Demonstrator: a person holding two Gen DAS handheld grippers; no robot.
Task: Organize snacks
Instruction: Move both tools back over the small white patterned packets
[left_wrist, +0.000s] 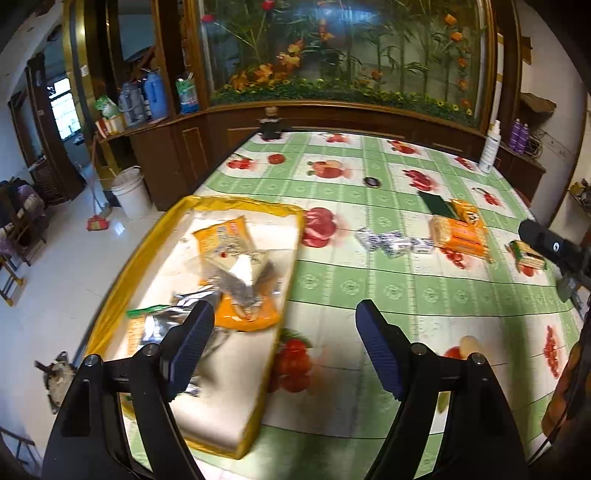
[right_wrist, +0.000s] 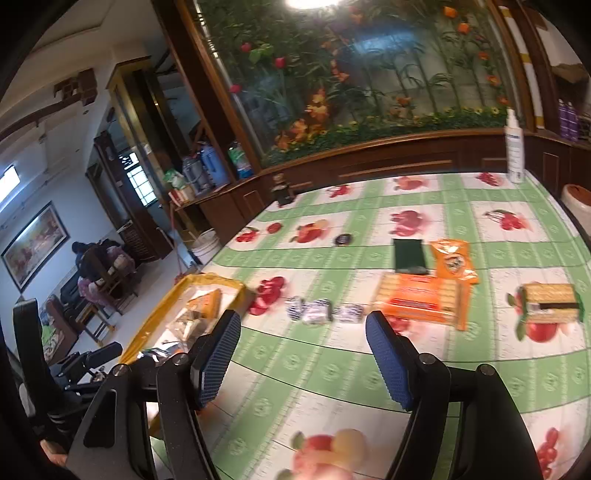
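A yellow-rimmed tray at the table's left edge holds several snack packets, among them an orange one and a silver foil one. My left gripper is open and empty, its left finger over the tray's near part. On the cloth lie three small blue-white packets, an orange biscuit pack, a smaller orange bag, a dark green packet and a green cracker pack. My right gripper is open and empty, above the cloth short of the small packets.
A white spray bottle stands at the table's far right, a dark jar at the far left corner, a small dark disc between. A wooden cabinet with a plant display runs behind. A white bucket sits on the floor at left.
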